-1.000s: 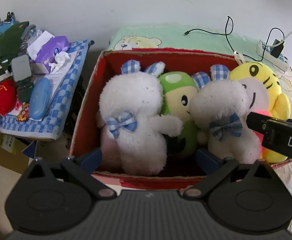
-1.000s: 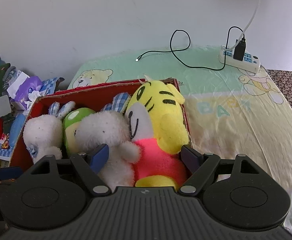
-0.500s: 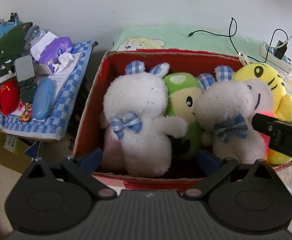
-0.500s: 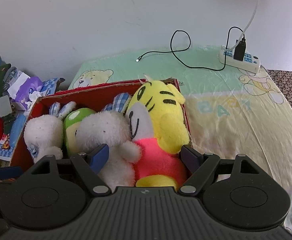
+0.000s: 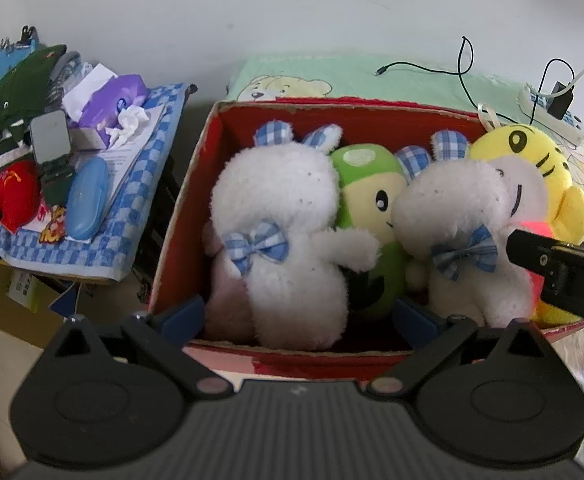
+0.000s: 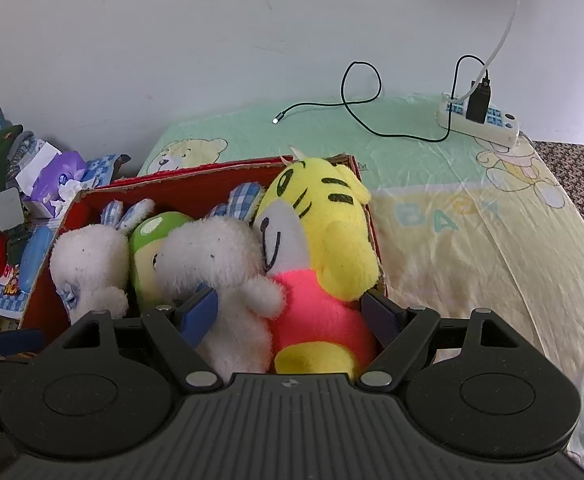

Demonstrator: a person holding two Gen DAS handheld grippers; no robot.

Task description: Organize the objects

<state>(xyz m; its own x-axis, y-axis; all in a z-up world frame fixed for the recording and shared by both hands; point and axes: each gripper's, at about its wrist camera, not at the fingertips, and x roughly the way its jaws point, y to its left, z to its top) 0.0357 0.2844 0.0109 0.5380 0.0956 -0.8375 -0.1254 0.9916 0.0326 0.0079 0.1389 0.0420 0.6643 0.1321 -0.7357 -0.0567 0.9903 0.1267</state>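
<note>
Four plush toys stood packed upright in the red box [image 5: 188, 216]: a white bunny [image 5: 288, 240] at 9 o'clock, a green doll [image 5: 371, 200], a second bunny [image 5: 467, 232], then the tiger [image 6: 323, 240] at 3 o'clock. The left gripper [image 5: 297, 314] and the right gripper [image 6: 292, 314] both gaped wide, holding nothing.

Four plush toys [image 5: 288, 240] stand upright, packed side by side in red box [image 5: 188, 200].

Bed, green-yellow bear-print sheet [image 6: 451, 208]: red box [image 6: 212, 178], white power strip [image 6: 487, 126], black cable [image 6: 355, 92] on it.
</note>
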